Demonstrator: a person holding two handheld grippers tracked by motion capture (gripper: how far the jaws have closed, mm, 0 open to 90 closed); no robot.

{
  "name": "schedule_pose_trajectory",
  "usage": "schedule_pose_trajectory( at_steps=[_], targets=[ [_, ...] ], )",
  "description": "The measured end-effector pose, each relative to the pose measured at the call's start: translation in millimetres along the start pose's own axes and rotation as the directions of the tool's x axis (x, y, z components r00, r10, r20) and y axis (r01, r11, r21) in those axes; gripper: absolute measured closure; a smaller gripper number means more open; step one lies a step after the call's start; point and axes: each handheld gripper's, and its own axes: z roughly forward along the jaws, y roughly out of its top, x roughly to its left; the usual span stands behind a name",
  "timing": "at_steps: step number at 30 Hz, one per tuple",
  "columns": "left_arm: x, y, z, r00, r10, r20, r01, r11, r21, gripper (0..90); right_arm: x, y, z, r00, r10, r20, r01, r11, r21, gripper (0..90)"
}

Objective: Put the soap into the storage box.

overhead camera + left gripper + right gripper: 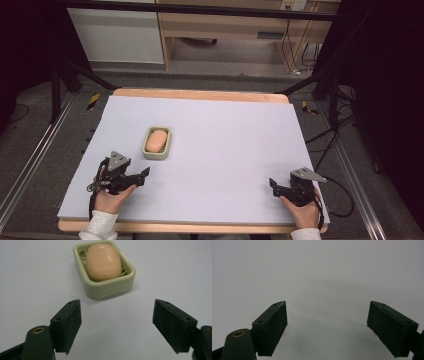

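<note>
Both pairs of fingers stand wide apart and grip nothing. On the left gripper [117,325], the black pads [71,325] are spread with bare tabletop between them, and they point toward the soap dish [125,283] just ahead. On the right gripper [328,327], the pads [274,326] are likewise spread wide over plain white surface.

From the high view, a person's two hands come in from the bottom edge, each holding a gripper. The left gripper [141,176] sits low over the near left part of the table [225,150], its tips aimed up and to the right, near the dish but not touching it. The right gripper [274,186] rests near the table's near right corner, well apart from the dish, its tips pointing left.

A pale green, rounded rectangular dish [149,154] sits on the left half of the table, flat on the white cover. Inside it lies a peach-coloured oval soap [156,141], resting on the dish's ridged floor and standing above its rim. In the left gripper view the soap [103,261] lies lengthwise in the dish, slightly angled.

White sleeves show at both wrists. A cable trails from each gripper.
</note>
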Motion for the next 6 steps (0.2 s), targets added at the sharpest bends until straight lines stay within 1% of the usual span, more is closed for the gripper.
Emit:
schedule_pose_trajectory(
  at_steps=[1, 2, 5, 6],
  targets=[
    [1.6, -2.3, -1.3, 1.0, -0.001, -0.002, 0.001, 1.0, 0.009, 22.5, -0.4, -0.3, -1.1, 1.0, 0.008, -0.001, -0.008, 1.0, -0.001, 16.4],
    [3.3, -4.5, -2.1, 0.9999, 0.001, -0.011, -0.001, 1.0, 0.007, 22.5, -1.4, -0.9, -1.2, 1.0, 0.007, 0.004, -0.007, 1.0, -0.005, 16.4],
    [8.3, -10.3, -5.2, 0.9994, 0.001, -0.034, 0.0, 0.9997, 0.023, 22.3, -3.8, -1.9, -2.3, 0.9999, 0.016, 0.006, -0.016, 1.0, -0.007, 16.4],
    [9.9, -11.9, -6.5, 0.9992, 0.0, -0.04, 0.001, 0.9997, 0.024, 22.0, -4.1, -1.7, -2.9, 0.9997, 0.025, 0.001, -0.025, 1.0, -0.006, 16.4]
  ],
)
